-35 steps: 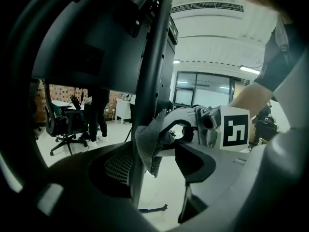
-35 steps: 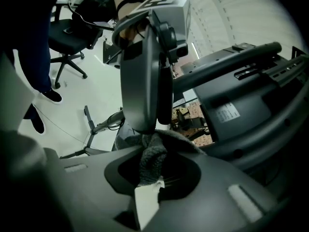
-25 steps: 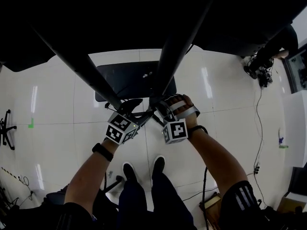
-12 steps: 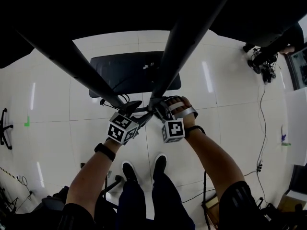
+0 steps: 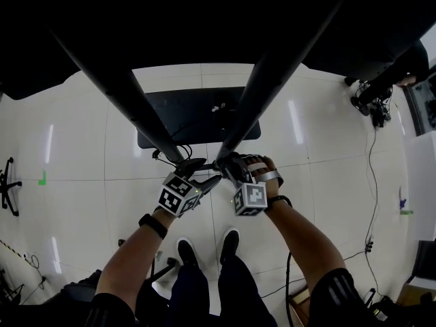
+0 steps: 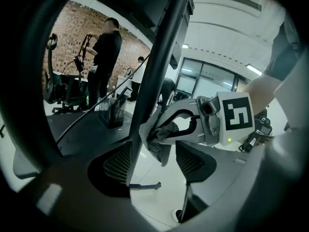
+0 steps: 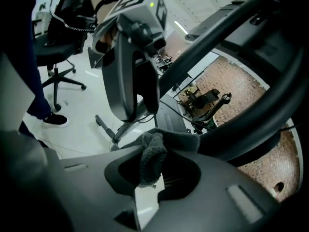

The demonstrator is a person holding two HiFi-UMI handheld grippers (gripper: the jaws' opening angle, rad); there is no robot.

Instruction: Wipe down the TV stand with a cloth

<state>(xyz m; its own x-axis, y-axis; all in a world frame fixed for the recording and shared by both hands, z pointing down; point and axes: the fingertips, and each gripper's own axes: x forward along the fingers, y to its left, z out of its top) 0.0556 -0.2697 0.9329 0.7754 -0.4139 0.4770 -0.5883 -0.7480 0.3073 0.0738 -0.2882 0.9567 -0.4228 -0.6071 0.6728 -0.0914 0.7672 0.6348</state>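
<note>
We take the stand's dark base (image 5: pixel 197 114) as our mark. Two posts rise from its near edge, the left post (image 5: pixel 122 87) and the right post (image 5: pixel 272 73), and between them an open wedge shows over the base. At the right post's foot the right gripper (image 5: pixel 228 163), closed on the cloth (image 7: pixel 153 156), lies against the post. The left gripper (image 5: pixel 208 174), jaws apart, crowds in just beside it, with cables (image 5: pixel 180 152) looped there. Left and right of the base the white floor (image 5: pixel 82 162) lies open. Above the base a dark bulk (image 5: pixel 204 19) closes the way overhead.
</note>
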